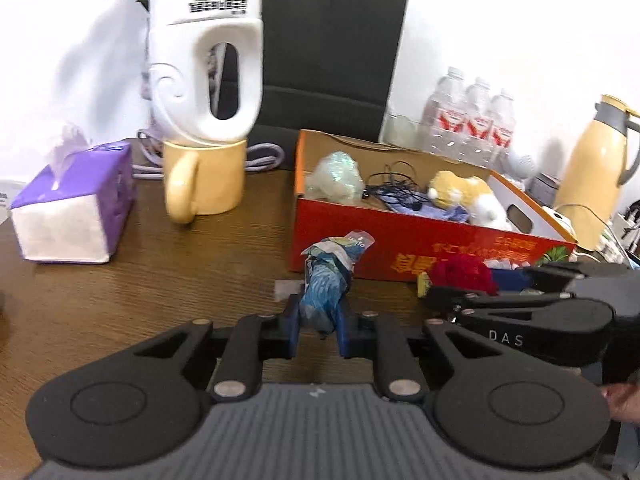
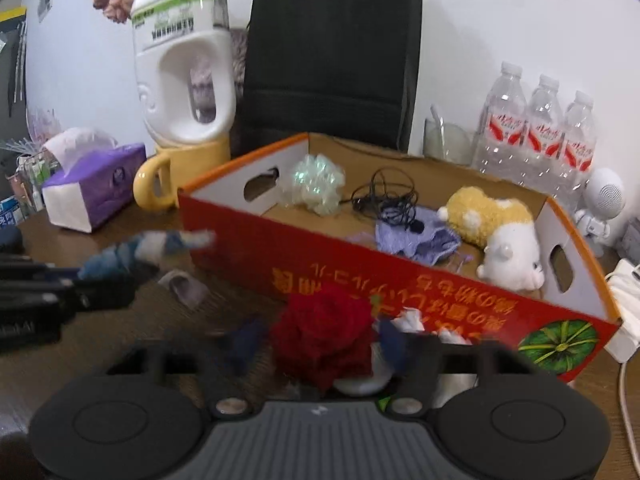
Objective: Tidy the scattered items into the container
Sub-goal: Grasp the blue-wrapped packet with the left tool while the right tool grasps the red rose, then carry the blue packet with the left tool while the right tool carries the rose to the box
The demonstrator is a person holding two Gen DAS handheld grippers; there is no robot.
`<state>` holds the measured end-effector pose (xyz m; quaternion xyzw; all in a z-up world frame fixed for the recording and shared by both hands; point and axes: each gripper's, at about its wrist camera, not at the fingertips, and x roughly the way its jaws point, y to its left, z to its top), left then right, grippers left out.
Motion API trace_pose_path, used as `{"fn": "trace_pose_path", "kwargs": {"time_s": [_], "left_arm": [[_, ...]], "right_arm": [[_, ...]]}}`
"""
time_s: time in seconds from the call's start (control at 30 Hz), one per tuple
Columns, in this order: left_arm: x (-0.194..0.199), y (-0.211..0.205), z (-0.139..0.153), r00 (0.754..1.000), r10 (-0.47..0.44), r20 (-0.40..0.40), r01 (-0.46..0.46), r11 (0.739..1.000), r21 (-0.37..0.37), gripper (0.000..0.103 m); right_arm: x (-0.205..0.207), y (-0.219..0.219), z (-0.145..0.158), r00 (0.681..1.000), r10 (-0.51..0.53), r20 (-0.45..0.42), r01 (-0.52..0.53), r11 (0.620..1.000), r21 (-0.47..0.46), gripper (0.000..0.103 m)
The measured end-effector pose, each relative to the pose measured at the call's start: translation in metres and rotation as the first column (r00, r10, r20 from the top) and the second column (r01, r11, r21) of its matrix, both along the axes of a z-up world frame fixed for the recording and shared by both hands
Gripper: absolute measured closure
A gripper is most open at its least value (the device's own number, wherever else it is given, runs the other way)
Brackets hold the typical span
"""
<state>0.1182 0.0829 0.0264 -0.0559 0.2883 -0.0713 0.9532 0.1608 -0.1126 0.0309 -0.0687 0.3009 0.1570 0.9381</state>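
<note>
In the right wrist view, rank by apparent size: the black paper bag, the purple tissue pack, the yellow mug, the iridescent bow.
1. black paper bag
2. purple tissue pack
3. and 4. yellow mug and iridescent bow: they look alike, so unranked.

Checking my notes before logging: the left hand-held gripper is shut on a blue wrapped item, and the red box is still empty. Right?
Not quite. The left hand-held gripper does pinch the blue wrapped item, but the red box is not empty: the right wrist view shows a plush toy, tangled earphones and more inside.
</note>
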Motion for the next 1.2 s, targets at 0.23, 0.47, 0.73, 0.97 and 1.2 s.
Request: {"fn": "trace_pose_path", "kwargs": {"time_s": [0.23,0.47,0.73,0.97,1.2], "left_arm": [[-0.007,-0.005,0.004,0.999,-0.016,0.036,0.015,1.0,0.024,0.085],[-0.016,-0.018,0.006,0.997,-0.052,0.058,0.051,0.998,0.023,0.085],[-0.046,-0.033,0.006,0.995,-0.077,0.061,0.075,0.997,0.022,0.085],[-0.07,-0.039,0.013,0.996,-0.058,0.064,0.057,0.998,0.012,0.085],[-0.116,-0.056,0.027,0.988,-0.065,0.143,0.054,0.995,0.078,0.085]], "right_arm": [[-0.032,-0.074,0.026,0.994,0.094,-0.054,-0.051,0.846,0.53,0.065],[-0.073,-0.133,0.025,0.991,-0.057,-0.119,0.113,0.835,0.538,0.065],[-0.088,-0.156,0.02,0.974,-0.204,-0.1,0.227,0.857,0.462,0.065],[-0.103,-0.141,0.025,0.971,-0.236,-0.023,0.234,0.936,0.262,0.065],[-0.143,-0.131,0.033,0.979,-0.202,0.017,0.194,0.96,0.201,0.065]]}}
